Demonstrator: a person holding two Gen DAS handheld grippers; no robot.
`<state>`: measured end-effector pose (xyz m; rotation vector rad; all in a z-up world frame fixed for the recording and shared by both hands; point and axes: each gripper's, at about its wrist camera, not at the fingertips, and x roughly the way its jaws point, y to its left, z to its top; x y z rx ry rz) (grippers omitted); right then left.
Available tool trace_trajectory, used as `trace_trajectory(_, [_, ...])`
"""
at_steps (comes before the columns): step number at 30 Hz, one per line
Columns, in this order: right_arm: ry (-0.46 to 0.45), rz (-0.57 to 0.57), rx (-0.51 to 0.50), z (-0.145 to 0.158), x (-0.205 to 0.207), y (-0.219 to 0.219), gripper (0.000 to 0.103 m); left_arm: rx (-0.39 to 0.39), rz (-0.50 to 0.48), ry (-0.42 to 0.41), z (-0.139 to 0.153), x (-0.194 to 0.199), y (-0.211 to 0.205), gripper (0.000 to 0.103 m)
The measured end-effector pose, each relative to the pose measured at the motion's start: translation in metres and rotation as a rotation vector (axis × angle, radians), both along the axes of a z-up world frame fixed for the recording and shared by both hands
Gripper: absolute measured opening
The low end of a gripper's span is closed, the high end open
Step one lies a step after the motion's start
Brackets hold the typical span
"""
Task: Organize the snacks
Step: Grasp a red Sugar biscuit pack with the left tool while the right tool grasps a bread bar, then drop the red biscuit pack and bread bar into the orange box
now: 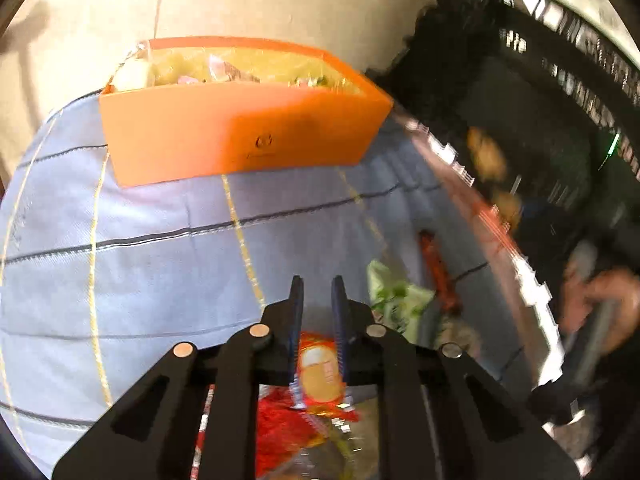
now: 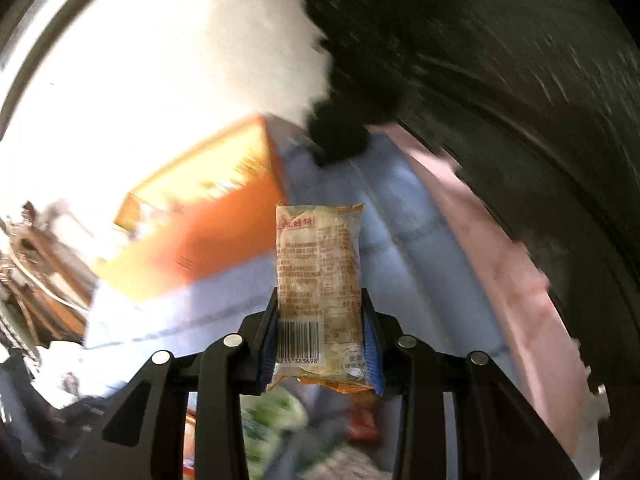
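Observation:
An orange box (image 1: 240, 132) with several wrapped snacks inside stands at the far side of a blue checked cloth (image 1: 140, 248). My left gripper (image 1: 317, 284) hovers above the cloth with its jaws a narrow gap apart and nothing between the tips. An orange snack packet (image 1: 320, 372) lies below it. My right gripper (image 2: 320, 300) is shut on a pale snack packet (image 2: 318, 264) with a barcode, held upright in the air. The orange box (image 2: 208, 236) lies blurred to its left.
A green-and-white packet (image 1: 394, 296), a thin orange packet (image 1: 438, 272) and red wrappers (image 1: 280, 428) lie on the cloth near the left gripper. The table's shiny edge (image 1: 500, 240) runs along the right. The person's hand (image 1: 600, 304) shows at the far right.

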<state>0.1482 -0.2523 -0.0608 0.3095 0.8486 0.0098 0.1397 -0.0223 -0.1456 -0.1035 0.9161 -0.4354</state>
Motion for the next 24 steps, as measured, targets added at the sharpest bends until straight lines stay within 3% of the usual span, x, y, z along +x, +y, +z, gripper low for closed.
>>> trace_trajectory(1, [-0.016,0.013,-0.004,0.006,0.0,0.003,0.036,0.048,-0.037,-0.004,-0.006,-0.001,-0.006,0.03])
trace_trajectory(2, [-0.033,0.024,-0.017,0.012,0.0,0.006,0.036,0.092,-0.068,-0.011,-0.011,-0.002,-0.012,0.061])
trace_trajectory(3, [-0.047,0.033,-0.04,0.017,-0.001,0.01,0.036,0.132,-0.109,-0.017,-0.016,-0.005,-0.017,0.071])
trace_trajectory(4, [-0.066,0.043,-0.058,0.022,-0.004,0.014,0.036,0.173,-0.172,-0.02,-0.022,-0.009,-0.025,0.074])
trace_trajectory(7, [-0.083,0.054,-0.042,0.028,-0.008,0.014,0.036,0.215,-0.224,0.022,-0.04,-0.014,-0.038,0.074])
trace_trajectory(9, [-0.087,0.054,-0.036,0.028,-0.01,0.013,0.036,0.235,-0.167,0.11,-0.062,-0.008,-0.037,0.074])
trace_trajectory(12, [-0.092,0.053,-0.065,0.028,-0.017,0.011,0.036,0.262,-0.081,0.124,-0.073,0.001,-0.035,0.073])
trace_trajectory(14, [-0.056,0.039,-0.068,0.019,-0.018,0.006,0.036,0.259,-0.038,0.111,-0.071,0.002,-0.035,0.048])
trace_trajectory(15, [-0.04,0.031,-0.057,0.015,-0.018,0.002,0.036,0.248,-0.039,0.102,-0.068,0.002,-0.035,0.045])
trace_trajectory(19, [-0.045,0.028,-0.055,0.015,-0.02,-0.002,0.036,0.198,-0.055,0.186,-0.057,0.001,-0.035,0.043])
trace_trajectory(22, [-0.073,0.043,-0.05,0.025,-0.02,0.002,0.036,0.21,-0.063,0.121,-0.041,-0.007,-0.036,0.043])
trace_trajectory(24, [-0.097,0.064,-0.026,0.035,-0.017,0.007,0.036,0.213,-0.049,0.124,-0.034,-0.005,-0.035,0.043])
